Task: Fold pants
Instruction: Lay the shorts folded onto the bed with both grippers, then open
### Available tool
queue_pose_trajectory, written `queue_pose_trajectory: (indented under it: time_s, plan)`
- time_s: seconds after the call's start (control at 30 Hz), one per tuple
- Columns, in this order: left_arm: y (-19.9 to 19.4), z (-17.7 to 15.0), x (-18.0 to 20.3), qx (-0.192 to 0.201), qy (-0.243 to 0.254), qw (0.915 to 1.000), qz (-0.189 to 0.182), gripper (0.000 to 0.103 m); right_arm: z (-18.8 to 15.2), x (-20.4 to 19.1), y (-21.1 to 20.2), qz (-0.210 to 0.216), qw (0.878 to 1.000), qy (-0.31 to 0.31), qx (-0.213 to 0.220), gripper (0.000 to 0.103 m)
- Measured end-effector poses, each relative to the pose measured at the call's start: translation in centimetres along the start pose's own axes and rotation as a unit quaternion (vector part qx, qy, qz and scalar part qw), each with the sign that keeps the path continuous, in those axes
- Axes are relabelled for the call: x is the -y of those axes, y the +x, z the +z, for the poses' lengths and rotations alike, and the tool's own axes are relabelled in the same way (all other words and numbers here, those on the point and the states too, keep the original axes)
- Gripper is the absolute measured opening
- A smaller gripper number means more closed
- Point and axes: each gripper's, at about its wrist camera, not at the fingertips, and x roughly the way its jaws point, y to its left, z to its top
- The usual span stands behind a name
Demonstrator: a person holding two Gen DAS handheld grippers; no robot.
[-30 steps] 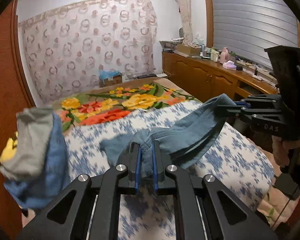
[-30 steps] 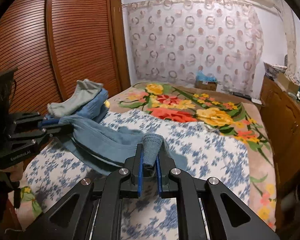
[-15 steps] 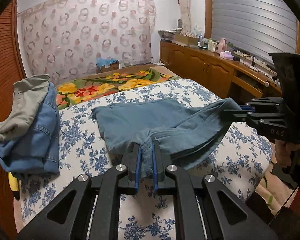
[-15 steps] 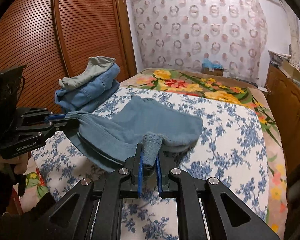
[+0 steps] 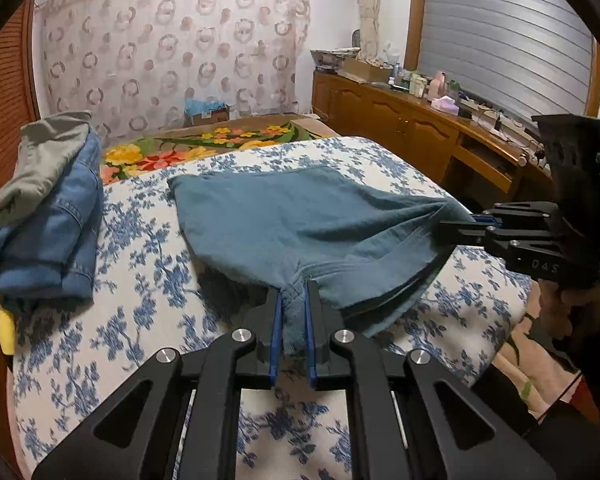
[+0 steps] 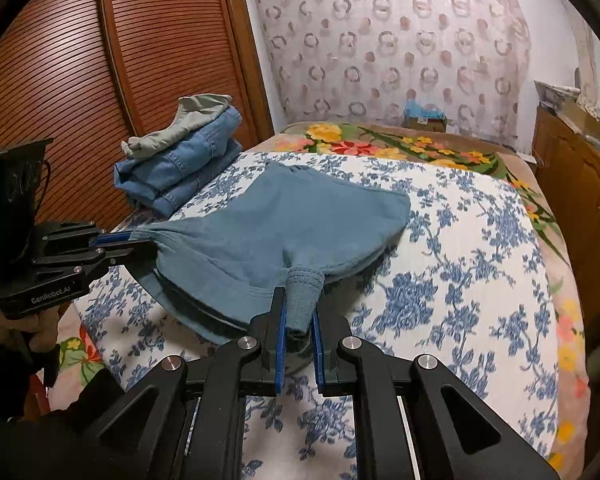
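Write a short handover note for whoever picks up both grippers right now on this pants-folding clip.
Left gripper: shut on a bunched near corner of the teal pants.
Right gripper: shut on the other near corner, fabric rolled between its fingers.
The pants lie spread on the blue floral bedspread, far edge down, near edge lifted slightly and held taut between the two grippers; layers show at that edge, so they look at least partly folded.
A stack of folded jeans sits to the left by the wardrobe.
Left to do: probably carry the near edge forward onto the far edge, release, smooth.
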Motion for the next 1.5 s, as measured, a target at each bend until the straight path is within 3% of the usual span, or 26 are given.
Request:
queue_pose_trajectory:
  time_s: [0.97,1.5]
  plan:
    - [-3.1,-4.3,2.6,-0.015,0.007,0.9993,-0.034,0.011,-4.9,-2.8,-5.0,0.006,1.000,0.013,-0.007,0.011]
    - [-4.3,-3.1,2.6,0.006,0.003,0.9991,-0.041,0.011,-4.2,-2.7,-7.8,0.010,1.000,0.013,0.018,0.011]
